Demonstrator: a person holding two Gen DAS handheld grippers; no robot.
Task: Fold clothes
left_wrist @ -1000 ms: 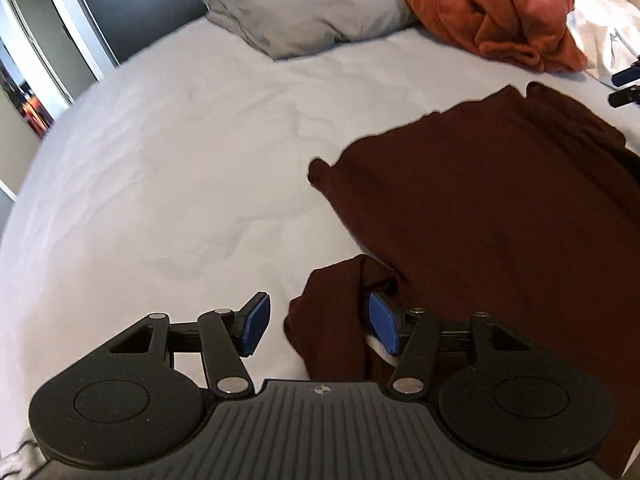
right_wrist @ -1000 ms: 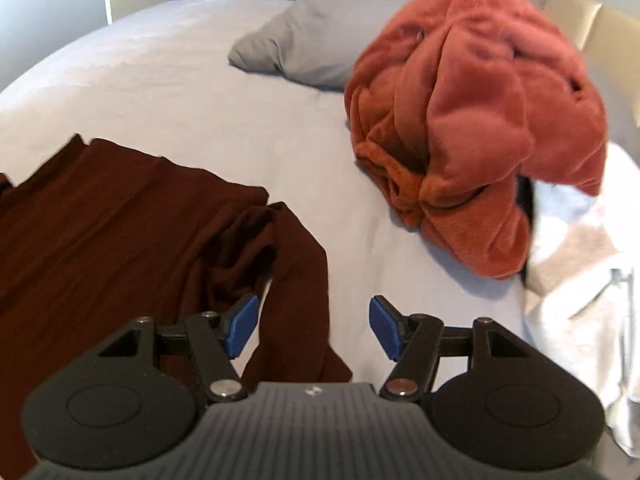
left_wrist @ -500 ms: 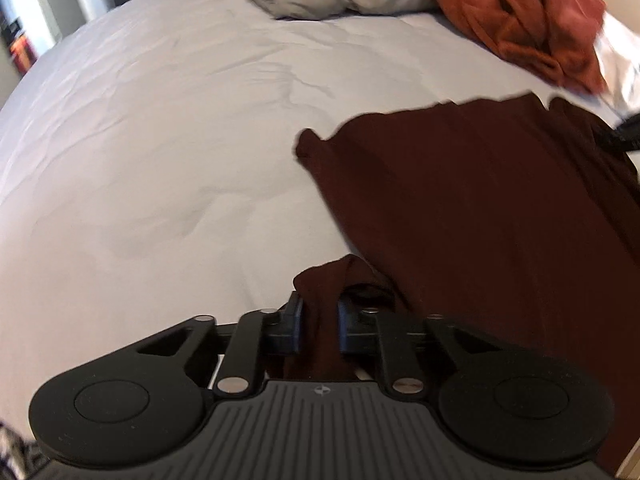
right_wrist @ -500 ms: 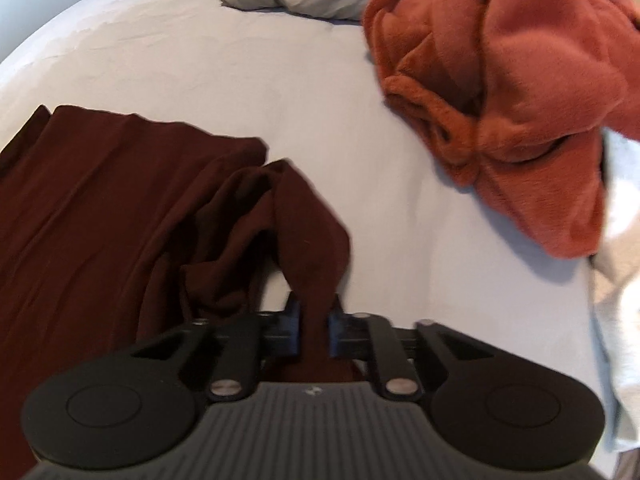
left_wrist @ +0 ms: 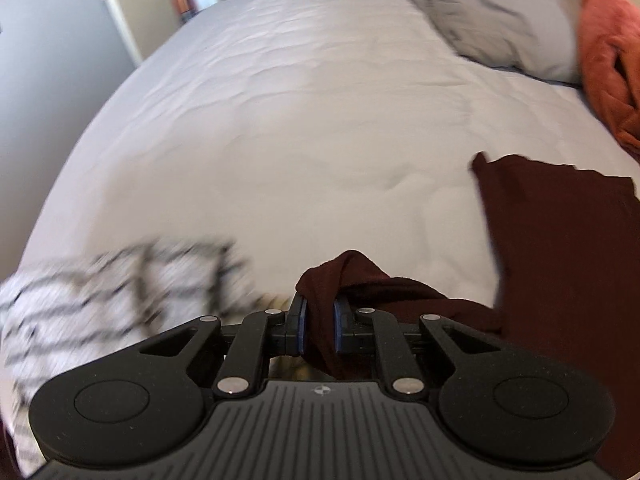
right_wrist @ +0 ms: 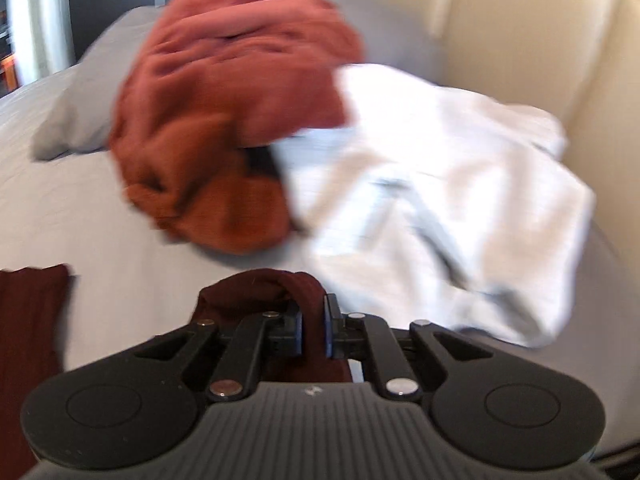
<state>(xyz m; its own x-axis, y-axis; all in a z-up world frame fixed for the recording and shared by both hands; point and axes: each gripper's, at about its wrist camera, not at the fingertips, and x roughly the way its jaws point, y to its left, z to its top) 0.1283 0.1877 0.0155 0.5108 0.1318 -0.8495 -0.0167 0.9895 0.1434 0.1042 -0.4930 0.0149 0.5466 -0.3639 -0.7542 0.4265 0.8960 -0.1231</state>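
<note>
Both grippers clamped on a dark maroon knit garment over a bed with a pale grey sheet.

The left gripper has its blue-padded jaws nearly closed on a bunched fold of the maroon cloth, which rises in a hump just above the fingers and trails right to the flat body of the garment lying on the sheet. The right gripper pinches another fold of the same garment in the same narrow way; a flat part of it lies at the left edge of that view. A blurred white cloth with black stripes sits left of the left gripper. Beyond the right gripper lie a crumpled rust-orange fleece and, touching it, a rumpled white cloth. A grey pillow rests at the far side of the bed, before a cream padded headboard.
</note>
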